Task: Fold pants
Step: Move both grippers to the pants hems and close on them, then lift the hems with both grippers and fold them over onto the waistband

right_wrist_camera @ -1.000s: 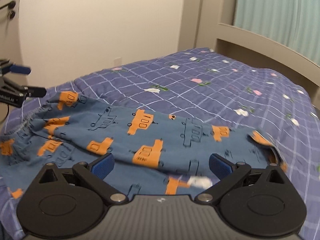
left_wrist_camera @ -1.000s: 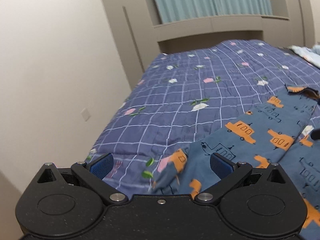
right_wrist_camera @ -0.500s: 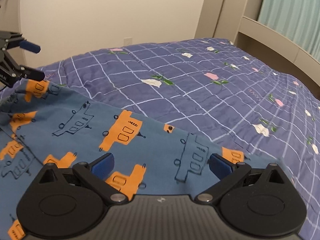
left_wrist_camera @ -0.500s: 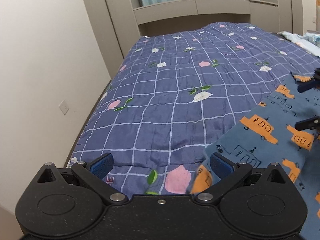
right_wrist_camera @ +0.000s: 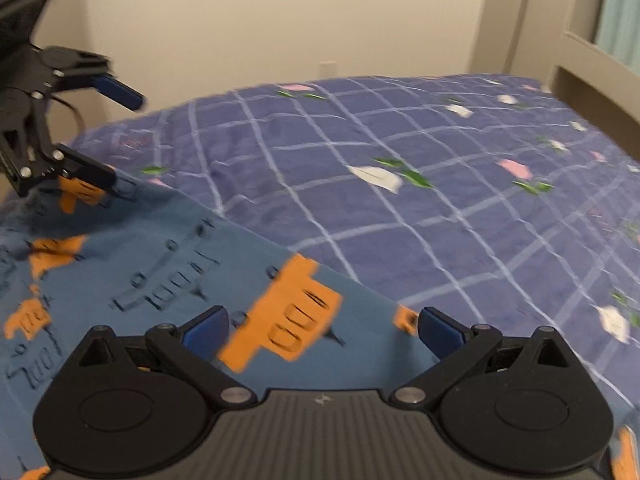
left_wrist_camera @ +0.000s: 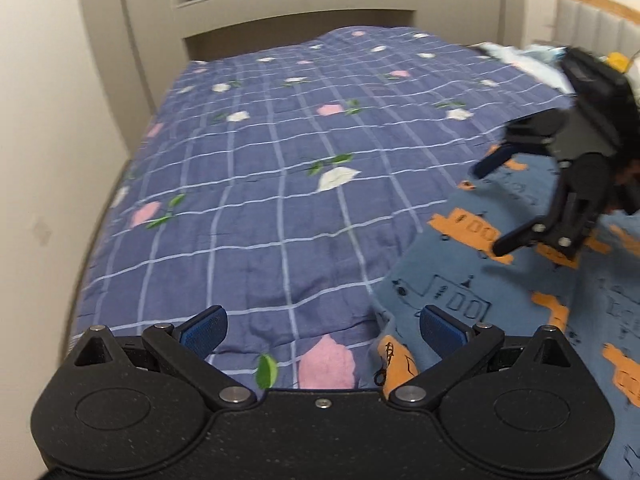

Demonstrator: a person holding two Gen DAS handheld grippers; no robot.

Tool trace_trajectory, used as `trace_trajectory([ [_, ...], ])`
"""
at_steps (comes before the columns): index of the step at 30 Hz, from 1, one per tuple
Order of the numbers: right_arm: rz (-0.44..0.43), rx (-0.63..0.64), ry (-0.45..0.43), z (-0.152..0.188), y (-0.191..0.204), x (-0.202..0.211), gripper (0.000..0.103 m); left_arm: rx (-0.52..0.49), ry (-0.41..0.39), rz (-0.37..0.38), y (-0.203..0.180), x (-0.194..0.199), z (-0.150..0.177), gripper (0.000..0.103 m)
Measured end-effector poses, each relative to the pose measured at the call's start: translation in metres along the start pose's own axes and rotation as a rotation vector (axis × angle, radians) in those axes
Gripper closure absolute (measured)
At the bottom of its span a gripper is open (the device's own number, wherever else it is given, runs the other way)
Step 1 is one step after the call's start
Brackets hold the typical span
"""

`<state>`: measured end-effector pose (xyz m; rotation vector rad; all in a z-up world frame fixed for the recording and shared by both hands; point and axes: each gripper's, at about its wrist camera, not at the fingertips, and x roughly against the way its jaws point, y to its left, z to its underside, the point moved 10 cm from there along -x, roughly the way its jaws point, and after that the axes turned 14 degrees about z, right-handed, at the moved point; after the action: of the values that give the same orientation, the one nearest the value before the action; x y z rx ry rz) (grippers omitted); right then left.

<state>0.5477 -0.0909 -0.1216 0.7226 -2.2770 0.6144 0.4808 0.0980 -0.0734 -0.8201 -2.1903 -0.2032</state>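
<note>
Left gripper [left_wrist_camera: 323, 330] first: on my left wrist feed its blue fingers [left_wrist_camera: 202, 328] stand spread wide with nothing between them, held low over the bed cover [left_wrist_camera: 256, 184], a purple checked quilt with pink and white flowers. Just right of centre, the near end of the pants [left_wrist_camera: 448, 304] lies under the right-hand finger; I see blue fabric with orange vehicle prints, flat on the cover and running off toward the right edge. Farther right in that feed, my right gripper [left_wrist_camera: 493, 208] hangs above the pants, fingers apart, blurred.

On the right wrist feed, the left gripper [right_wrist_camera: 116, 138] shows at the far left, its lower finger close above the cloth; whether it touches I cannot tell. The pants [right_wrist_camera: 152, 264] fill the lower left. My right gripper [right_wrist_camera: 323, 330] sits over their edge, fingers [right_wrist_camera: 440, 332] wide apart and empty. Bare quilt [right_wrist_camera: 460, 200] spreads to the right, up to the beige bed frame [right_wrist_camera: 592, 80].
</note>
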Motion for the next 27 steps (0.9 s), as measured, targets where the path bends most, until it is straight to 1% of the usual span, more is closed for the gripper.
trace_trajectory([
  [2,-0.041,-0.016,0.0,-0.006,0.001,-0.004,0.001,0.007,-0.009,0.06,0.002,0.002,-0.002,0.004],
  [3,-0.056,-0.02,0.001,-0.009,0.0,-0.006,0.003,0.016,-0.008,0.097,0.003,0.003,-0.003,0.004],
  [4,-0.061,-0.022,0.003,-0.012,-0.001,-0.009,0.006,0.027,-0.005,0.127,0.004,0.003,-0.004,0.006],
  [5,-0.063,-0.023,0.007,-0.015,-0.003,-0.01,0.011,0.039,-0.001,0.15,0.005,0.003,-0.004,0.008],
  [7,-0.062,-0.02,0.025,-0.019,-0.006,-0.017,0.014,0.061,0.008,0.212,0.004,0.002,-0.003,0.008],
  [9,-0.064,-0.006,0.037,-0.02,-0.006,-0.021,0.02,0.076,0.021,0.268,0.002,0.0,-0.001,0.008],
  [10,-0.063,0.005,0.045,-0.02,-0.006,-0.023,0.02,0.082,0.029,0.293,0.0,-0.002,0.0,0.009],
  [12,-0.063,0.023,0.057,-0.019,-0.005,-0.026,0.021,0.098,0.064,0.327,-0.001,-0.009,0.004,0.015],
  [13,-0.065,0.028,0.062,-0.018,-0.006,-0.027,0.021,0.107,0.078,0.337,-0.001,-0.011,0.006,0.02],
  [14,-0.067,0.03,0.067,-0.017,-0.005,-0.029,0.023,0.124,0.093,0.341,-0.001,-0.015,0.008,0.027],
  [15,-0.069,0.03,0.071,-0.016,-0.005,-0.03,0.026,0.144,0.105,0.34,0.001,-0.019,0.009,0.031],
  [16,-0.07,0.03,0.075,-0.016,-0.004,-0.031,0.028,0.163,0.116,0.34,0.002,-0.021,0.011,0.04],
  [17,-0.071,0.032,0.076,-0.016,-0.004,-0.031,0.032,0.187,0.126,0.347,0.003,-0.023,0.012,0.051],
  [18,-0.071,0.036,0.074,-0.016,-0.003,-0.031,0.038,0.211,0.141,0.353,0.003,-0.024,0.014,0.058],
  [19,-0.073,0.043,0.074,-0.017,-0.001,-0.03,0.041,0.229,0.156,0.355,0.004,-0.025,0.017,0.069],
  [20,-0.075,0.051,0.075,-0.017,0.0,-0.03,0.047,0.247,0.166,0.364,0.003,-0.024,0.019,0.077],
  [21,-0.074,0.058,0.076,-0.018,0.001,-0.029,0.054,0.258,0.17,0.374,0.002,-0.022,0.02,0.081],
  [22,-0.075,0.064,0.077,-0.018,0.003,-0.028,0.06,0.265,0.173,0.379,0.003,-0.022,0.022,0.091],
  [23,-0.074,0.07,0.078,-0.019,0.005,-0.028,0.07,0.271,0.175,0.377,0.002,-0.02,0.022,0.097],
  [24,-0.069,0.076,0.079,-0.019,0.006,-0.027,0.081,0.271,0.174,0.358,0.002,-0.018,0.022,0.098],
  [26,-0.051,0.085,0.076,-0.019,0.009,-0.026,0.091,0.258,0.177,0.279,0.004,-0.012,0.018,0.101],
  [27,-0.036,0.093,0.07,-0.019,0.009,-0.024,0.096,0.254,0.185,0.22,0.007,-0.007,0.015,0.101],
])
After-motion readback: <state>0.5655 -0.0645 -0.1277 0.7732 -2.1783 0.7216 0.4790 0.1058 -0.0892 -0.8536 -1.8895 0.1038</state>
